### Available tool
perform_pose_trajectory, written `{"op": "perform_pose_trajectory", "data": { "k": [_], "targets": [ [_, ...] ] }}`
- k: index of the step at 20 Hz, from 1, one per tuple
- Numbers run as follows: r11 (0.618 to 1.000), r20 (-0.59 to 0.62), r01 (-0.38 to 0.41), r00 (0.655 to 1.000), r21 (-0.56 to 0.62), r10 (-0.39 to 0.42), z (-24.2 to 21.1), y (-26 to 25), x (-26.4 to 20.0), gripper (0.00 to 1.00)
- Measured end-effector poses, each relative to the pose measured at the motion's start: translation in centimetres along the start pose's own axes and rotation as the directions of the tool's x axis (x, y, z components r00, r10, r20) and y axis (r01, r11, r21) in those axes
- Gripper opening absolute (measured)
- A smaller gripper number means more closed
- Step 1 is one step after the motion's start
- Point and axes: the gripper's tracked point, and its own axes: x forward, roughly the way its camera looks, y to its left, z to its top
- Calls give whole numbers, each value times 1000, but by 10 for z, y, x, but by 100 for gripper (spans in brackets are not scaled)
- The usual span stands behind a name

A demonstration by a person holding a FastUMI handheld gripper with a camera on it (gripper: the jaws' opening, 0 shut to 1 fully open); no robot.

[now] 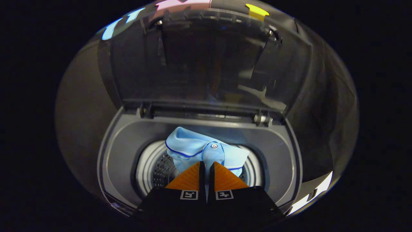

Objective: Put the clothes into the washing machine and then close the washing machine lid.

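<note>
Gripper view: the gripper (206,163) clamps a light-blue shirt (206,153) (white button, dark-blue piping) over the washing machine (119,151) drum (151,167), apparently still above the rim; the tinted lid (206,61) stands open beyond.

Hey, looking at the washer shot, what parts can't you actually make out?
- Gripper view: the lower part of the light blue shirt, covered by the jaws, which are nearly closed on its fabric.
- The drum bottom, hidden by the shirt and jaws.
- What lies behind the raised lid: dark, with reflections.
</note>
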Motion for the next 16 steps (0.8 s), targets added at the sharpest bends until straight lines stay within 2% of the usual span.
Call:
{"op": "perform_pose_trajectory", "data": {
  "k": [5, 12, 13, 14, 16],
  "targets": [
    [999, -94, -31, 995, -33, 28, -26, 9, 20, 5],
    [1000, -130, -5, 992, -12, 3, -35, 8, 23, 5],
    [1000, -159, 24, 987, -18, -26, -40, 2, 23, 10],
    [1000, -191, 9, 981, -5, -10, -49, 5, 21, 16],
    [1000, -172, -8, 985, 24, 12, -40, 11, 20, 57]
  ]
}}
